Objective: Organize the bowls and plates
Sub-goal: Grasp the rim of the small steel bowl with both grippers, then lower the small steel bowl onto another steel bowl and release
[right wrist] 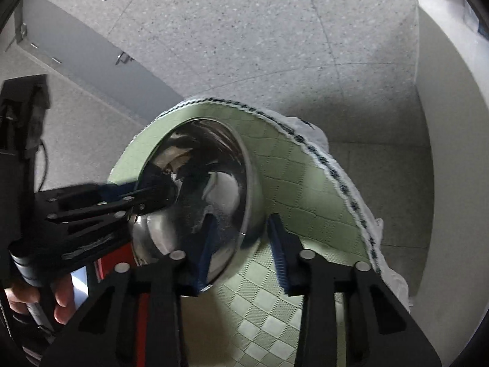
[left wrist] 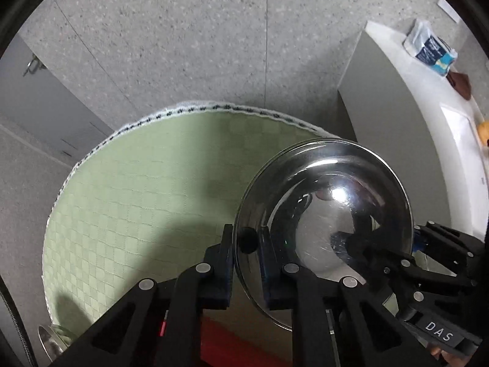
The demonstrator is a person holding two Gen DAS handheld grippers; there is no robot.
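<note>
A shiny steel bowl point(left wrist: 330, 214) is held on edge over the green checked mat point(left wrist: 137, 183). My left gripper point(left wrist: 247, 241) is shut on its near rim, one finger inside, one outside. The right gripper shows in the left wrist view point(left wrist: 382, 247), reaching over the far rim. In the right wrist view the same bowl point(right wrist: 214, 189) stands tilted; my right gripper point(right wrist: 241, 241) is open, its jaws straddling the rim with a gap on the outer side. The left gripper point(right wrist: 152, 195) grips the opposite rim there.
The green mat point(right wrist: 305, 189) has a white stitched border and lies on a speckled grey floor point(left wrist: 183, 46). A white counter point(left wrist: 406, 107) with a tissue pack point(left wrist: 431, 46) stands at the right. A small steel dish point(left wrist: 52, 342) sits at the mat's lower left.
</note>
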